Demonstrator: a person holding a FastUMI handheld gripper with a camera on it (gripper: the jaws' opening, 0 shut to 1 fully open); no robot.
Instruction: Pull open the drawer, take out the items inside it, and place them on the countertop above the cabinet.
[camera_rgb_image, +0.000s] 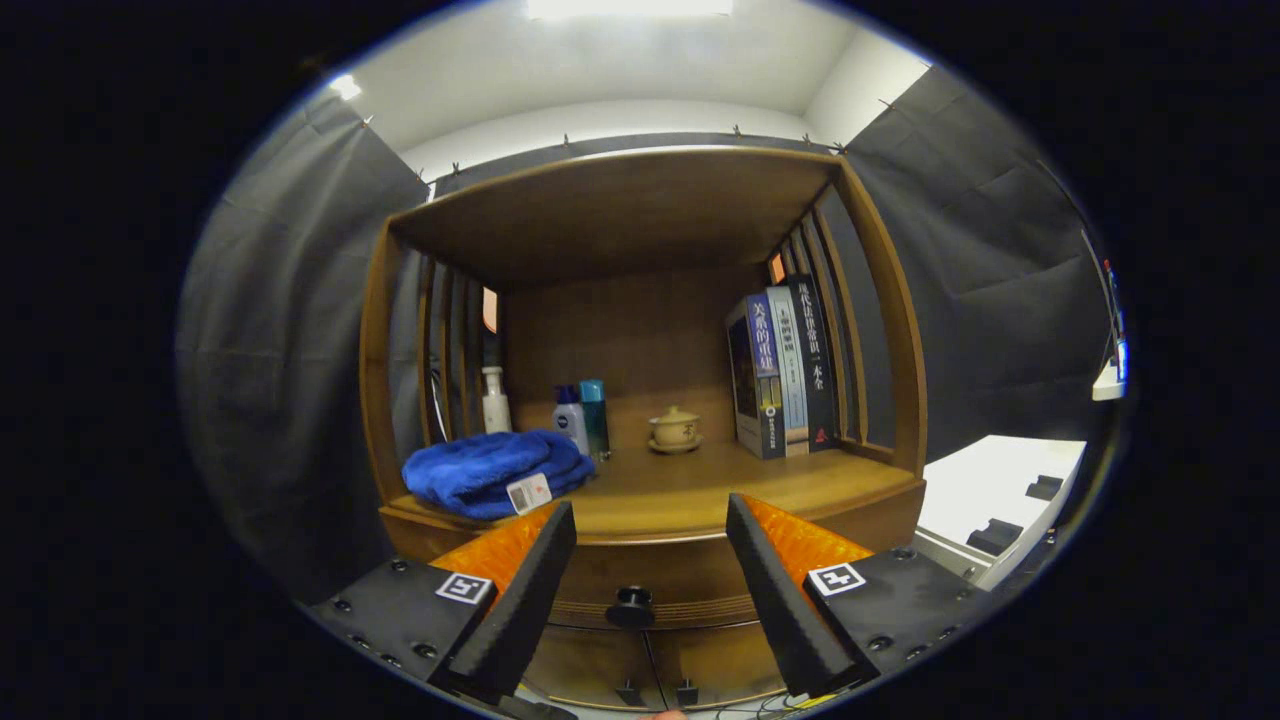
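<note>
I have the gripper (650, 520) spread wide and holding nothing; its two fingers rise from the lower part of the frame, left and right of centre, with open air between them. In that gap, low in the middle of the frame, I see the small round dark knob (631, 605) of the wooden drawer (660, 580), which sits closed under the front lip of the brown wooden cabinet (640, 330). Neither finger touches the knob or the drawer front. Whatever lies inside the drawer I cannot tell.

Above the drawer, across the centre of the frame, is the wooden countertop (700, 490). On its left front corner lies a folded blue towel (495, 472) with a small tag, just beyond my left finger. Behind the towel, left of centre, stand a white pump bottle (495, 400), a white bottle with a blue cap (570, 415) and a teal bottle (594, 410). A small beige lidded teacup on a saucer (675, 430) sits at the middle back. Right of centre, a row of upright books (780, 370) stands against the slatted side.
</note>
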